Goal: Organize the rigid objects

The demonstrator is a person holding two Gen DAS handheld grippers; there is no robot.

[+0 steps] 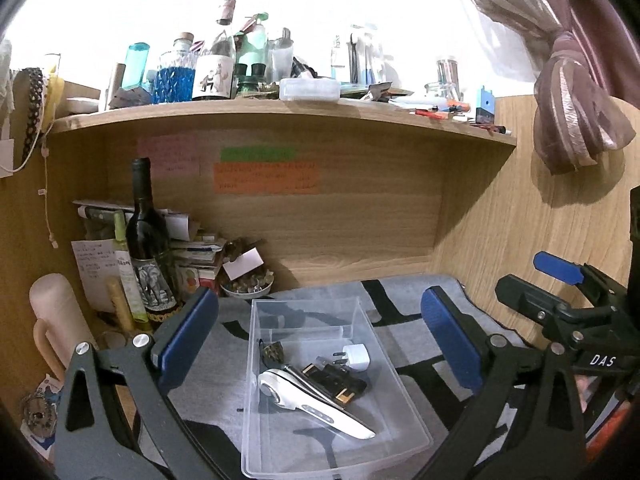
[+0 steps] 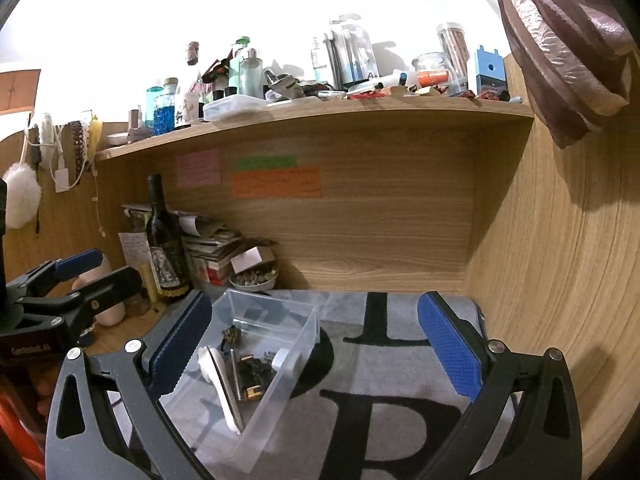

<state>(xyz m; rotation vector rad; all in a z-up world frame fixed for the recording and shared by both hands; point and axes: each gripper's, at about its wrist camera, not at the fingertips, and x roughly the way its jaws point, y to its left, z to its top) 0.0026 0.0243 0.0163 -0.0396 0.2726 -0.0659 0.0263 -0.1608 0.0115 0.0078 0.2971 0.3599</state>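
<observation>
While my left gripper [image 1: 320,344] hangs wide and empty over the clear plastic bin [image 1: 404,392], the white handheld device [image 1: 316,404], white plug adapter [image 1: 358,357] and black gadget [image 1: 340,382] lie inside; a careless dip could tip its thin wall. From the right wrist, my right gripper [image 2: 316,346] is equally wide, empty above the grey lettered mat [image 2: 400,364], and could shove the bin [image 2: 304,328] toward the wine bottle [image 2: 164,248].

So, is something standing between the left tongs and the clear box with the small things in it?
Nothing visible does. The left tongs are open and empty, with the clear box right ahead on the grey mat.
</observation>
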